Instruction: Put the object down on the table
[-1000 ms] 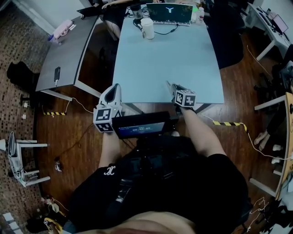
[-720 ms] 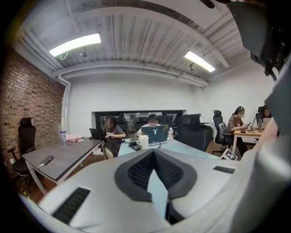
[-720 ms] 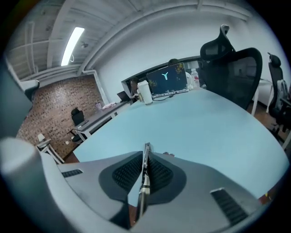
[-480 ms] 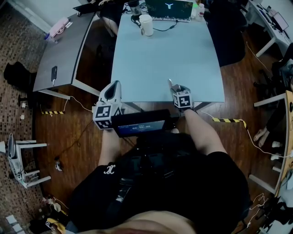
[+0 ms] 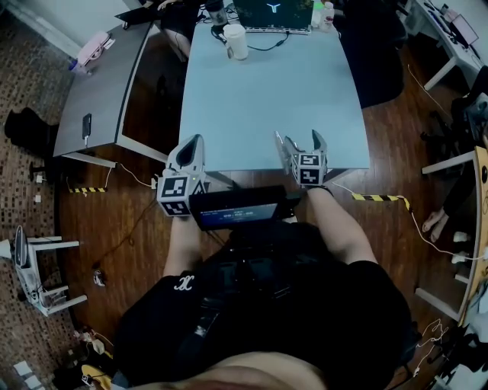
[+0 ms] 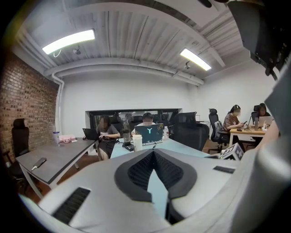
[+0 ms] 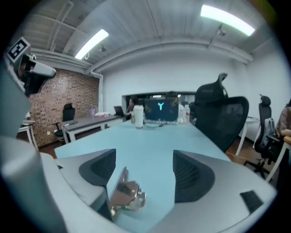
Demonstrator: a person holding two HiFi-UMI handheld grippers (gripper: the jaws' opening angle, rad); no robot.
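Note:
A small shiny metal object [image 7: 124, 195] lies on the light blue table [image 7: 150, 141], leaning against the inner face of my right gripper's [image 7: 144, 169] left jaw. The right jaws are opening and stand wide apart. The object sits between them, and the other pad is well clear of it. In the head view my right gripper [image 5: 298, 139] hangs over the table's [image 5: 259, 84] near edge. My left gripper [image 5: 191, 151] is at the near left corner with its jaws together and nothing in them. The left gripper view shows the left gripper [image 6: 153, 155] shut.
At the table's far end stand a white cup [image 5: 234, 41] and a laptop [image 5: 272, 15], with people seated behind. A grey table [image 5: 114, 76] with a phone [image 5: 85, 120] stands to the left. A black chair [image 7: 223, 113] is at the right.
My right gripper's jaws have gone from together to wide apart, staying at the table's near edge. My left gripper has not moved.

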